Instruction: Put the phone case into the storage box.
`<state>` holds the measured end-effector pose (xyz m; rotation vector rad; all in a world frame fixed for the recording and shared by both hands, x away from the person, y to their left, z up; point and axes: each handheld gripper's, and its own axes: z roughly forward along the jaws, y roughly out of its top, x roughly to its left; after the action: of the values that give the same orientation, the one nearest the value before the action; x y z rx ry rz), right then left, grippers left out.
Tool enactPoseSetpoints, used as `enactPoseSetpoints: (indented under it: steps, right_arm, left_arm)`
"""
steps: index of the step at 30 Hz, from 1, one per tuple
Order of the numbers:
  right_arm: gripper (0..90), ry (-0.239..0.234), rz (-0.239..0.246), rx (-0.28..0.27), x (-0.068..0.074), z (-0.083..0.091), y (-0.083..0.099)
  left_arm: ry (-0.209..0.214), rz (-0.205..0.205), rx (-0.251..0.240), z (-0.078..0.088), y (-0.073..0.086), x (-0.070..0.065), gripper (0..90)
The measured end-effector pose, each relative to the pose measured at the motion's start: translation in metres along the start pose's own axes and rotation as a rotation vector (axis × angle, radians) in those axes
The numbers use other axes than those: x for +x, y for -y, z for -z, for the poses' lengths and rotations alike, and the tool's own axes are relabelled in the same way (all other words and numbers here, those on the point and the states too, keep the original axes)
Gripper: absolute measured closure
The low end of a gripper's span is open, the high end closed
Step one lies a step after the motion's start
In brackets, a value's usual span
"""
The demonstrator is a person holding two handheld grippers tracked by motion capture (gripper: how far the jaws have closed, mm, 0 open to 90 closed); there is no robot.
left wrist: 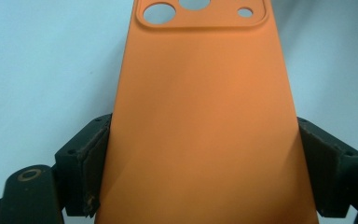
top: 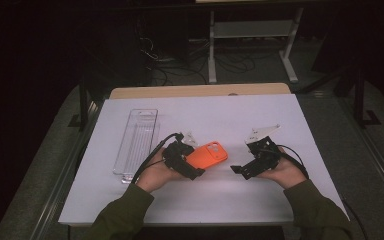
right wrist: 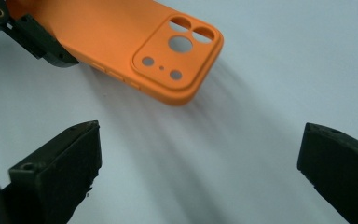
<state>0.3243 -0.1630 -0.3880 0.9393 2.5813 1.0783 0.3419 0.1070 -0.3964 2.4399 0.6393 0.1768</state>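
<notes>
The left gripper (top: 192,162) is clamped on the orange phone case (top: 207,154) across its width, one pad on each long edge, as seen up close in the left gripper view, where the case (left wrist: 205,116) runs away from the jaws with the camera cutouts at its far end. It's gripped at the plain end, probably so the cutout end is left free and sticking out to the right toward the other hand. The case looks to be held a bit above the white table (top: 220,200), judging by the soft shadow thrown under it in the right gripper view.

The right gripper (top: 240,170) is held with its jaws wide apart and nothing between them, aimed left at the free end of the case (right wrist: 135,42). It's still clear of it, so a handover or a two-handed grab seems likely, though that's only a guess.

Further out to the left, a clear plastic tray (top: 137,142) lies lengthwise on the table, apart from both hands.

Harder to make out: the inside of the case can't be seen, so whether a phone sits in it can't be told. Its near end is cut off by the bottom edge of the left gripper view. The tray's contents are hard to read through the glare. The room behind the table is mostly dark.
</notes>
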Motion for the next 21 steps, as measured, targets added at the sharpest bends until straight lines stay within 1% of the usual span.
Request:
enactPoseSetpoints:
  steps: [1, 2, 3, 4, 6, 7, 9, 10, 11, 12, 13, 14, 15, 16, 17, 19, 20, 21]
  right_arm:
    - [0.0, 0.007, -0.013, -0.011, 0.0, 0.0, 0.002]
    - [0.0, 0.021, -0.04, -0.017, 0.001, 0.001, 0.005]
    - [0.0, 0.035, -0.043, -0.029, 0.0, 0.001, 0.007]
    - [0.0, 0.038, -0.054, -0.036, 0.0, 0.001, 0.009]
    - [0.0, 0.051, -0.096, -0.05, 0.001, 0.001, 0.013]
    - [0.0, 0.061, -0.095, -0.064, 0.002, 0.001, 0.015]
    - [0.0, 0.073, -0.108, -0.068, 0.003, 0.002, 0.017]
    - [0.0, 0.08, -0.109, -0.074, 0.003, 0.002, 0.018]
    - [0.0, 0.085, -0.121, -0.078, 0.004, 0.002, 0.018]
    - [0.0, 0.092, -0.13, -0.095, 0.005, 0.002, 0.019]
    - [0.0, 0.091, -0.131, -0.104, 0.007, 0.002, 0.02]
    - [0.0, 0.081, -0.133, -0.101, 0.008, 0.001, 0.02]
    - [0.0, 0.087, -0.131, -0.095, 0.009, 0.0, 0.02]
    - [0.0, 0.095, -0.124, -0.096, 0.01, -0.001, 0.02]
    - [0.0, 0.1, -0.132, -0.086, 0.011, -0.003, 0.02]
    - [0.0, 0.083, -0.143, -0.088, 0.012, -0.006, 0.021]
    - [0.0, 0.088, -0.127, -0.092, 0.012, -0.008, 0.022]
    - [0.0, 0.091, -0.131, -0.084, 0.012, -0.01, 0.023]
  left_arm:
    - [-0.002, 0.0, -0.002, 0.0, 0.0, 0.001, 15.8]
    - [-0.007, 0.002, 0.001, 0.001, 0.0, 0.002, 15.8]
    - [-0.013, -0.004, 0.008, 0.002, 0.0, 0.003, 15.8]
    - [-0.017, 0.009, 0.005, 0.002, 0.0, 0.003, 15.8]
    - [-0.024, 0.033, 0.006, 0.002, 0.0, 0.004, 15.8]
    - [-0.027, 0.042, 0.007, 0.003, 0.0, 0.004, 15.8]
    - [-0.028, 0.043, 0.005, 0.003, 0.0, 0.004, 15.8]
    - [-0.033, 0.051, -0.006, 0.002, 0.0, 0.003, 15.8]
    - [-0.039, 0.056, -0.006, 0.003, 0.0, 0.003, 15.8]
    - [-0.042, 0.051, -0.002, 0.003, 0.0, 0.004, 15.8]
    - [-0.043, 0.054, -0.002, 0.003, 0.001, 0.005, 15.8]
    - [-0.043, 0.064, -0.003, 0.003, 0.001, 0.005, 15.8]
    - [-0.048, 0.076, -0.01, 0.002, 0.001, 0.004, 15.8]
    - [-0.052, 0.073, -0.007, 0.003, 0.001, 0.005, 15.8]
    - [-0.051, 0.073, -0.003, 0.003, 0.001, 0.006, 15.8]
    - [-0.054, 0.09, -0.012, 0.003, 0.001, 0.005, 15.8]
    - [-0.054, 0.083, -0.009, 0.004, 0.001, 0.006, 15.8]
    - [-0.053, 0.089, -0.013, 0.004, 0.001, 0.006, 15.8]
